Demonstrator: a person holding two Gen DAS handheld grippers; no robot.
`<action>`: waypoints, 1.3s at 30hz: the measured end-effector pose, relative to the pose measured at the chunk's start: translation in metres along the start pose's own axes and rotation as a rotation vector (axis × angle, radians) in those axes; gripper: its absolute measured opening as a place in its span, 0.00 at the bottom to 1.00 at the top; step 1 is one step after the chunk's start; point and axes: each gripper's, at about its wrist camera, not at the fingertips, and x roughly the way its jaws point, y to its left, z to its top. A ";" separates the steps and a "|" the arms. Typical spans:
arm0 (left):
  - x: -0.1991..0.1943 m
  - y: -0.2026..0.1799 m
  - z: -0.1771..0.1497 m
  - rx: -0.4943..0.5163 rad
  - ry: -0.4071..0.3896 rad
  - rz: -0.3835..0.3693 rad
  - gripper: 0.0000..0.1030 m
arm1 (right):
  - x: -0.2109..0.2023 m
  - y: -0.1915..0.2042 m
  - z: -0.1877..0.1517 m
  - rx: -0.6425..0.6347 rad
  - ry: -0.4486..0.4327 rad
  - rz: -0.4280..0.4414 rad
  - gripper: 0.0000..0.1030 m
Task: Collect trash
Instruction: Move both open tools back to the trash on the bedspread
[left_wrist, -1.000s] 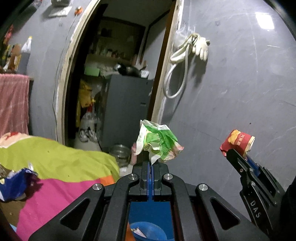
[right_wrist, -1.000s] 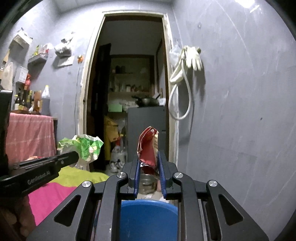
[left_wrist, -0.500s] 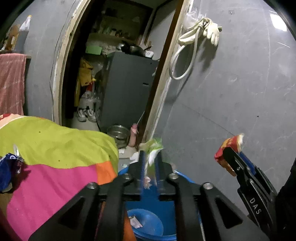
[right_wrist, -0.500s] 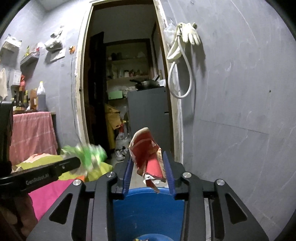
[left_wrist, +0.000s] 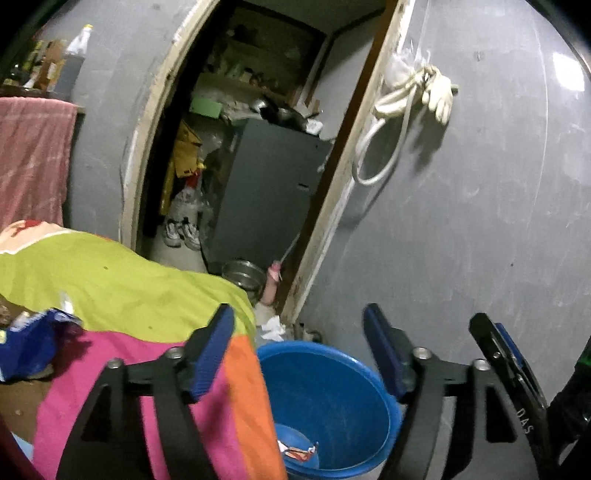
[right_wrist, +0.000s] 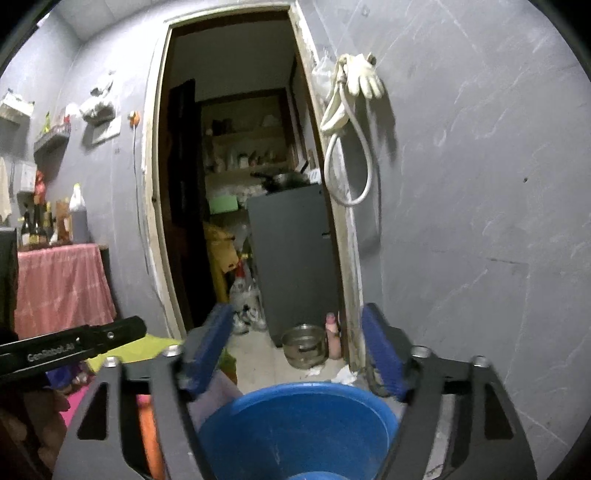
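Note:
A blue bucket stands on the floor beside a bed, below both grippers. A red and white wrapper lies at its bottom. My left gripper hangs over the bucket's rim with its jaws opening and nothing between them. My right gripper is also above the bucket, jaws opening, nothing between them. The right gripper's finger shows at the right edge of the left wrist view. The left gripper's finger shows at the left of the right wrist view. A blue crumpled wrapper lies on the bed.
A bed with a green, pink and orange cover lies left of the bucket. Ahead, an open doorway leads to a grey cabinet. A metal bowl and white paper scraps lie on the floor. The grey wall runs along the right.
Both grippers have opened. The green crumpled wrapper left the left gripper and the red wrapper left the right one; neither is between the fingers now. The left wrist view tilted down toward the bucket.

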 end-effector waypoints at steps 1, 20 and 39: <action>-0.006 0.001 0.002 0.001 -0.011 0.008 0.76 | -0.005 0.002 0.004 -0.001 -0.013 -0.003 0.77; -0.138 0.055 0.008 0.079 -0.147 0.216 0.98 | -0.062 0.086 0.036 -0.060 -0.081 0.123 1.00; -0.204 0.196 -0.030 -0.023 0.031 0.451 0.98 | -0.026 0.223 -0.015 -0.176 0.137 0.359 1.00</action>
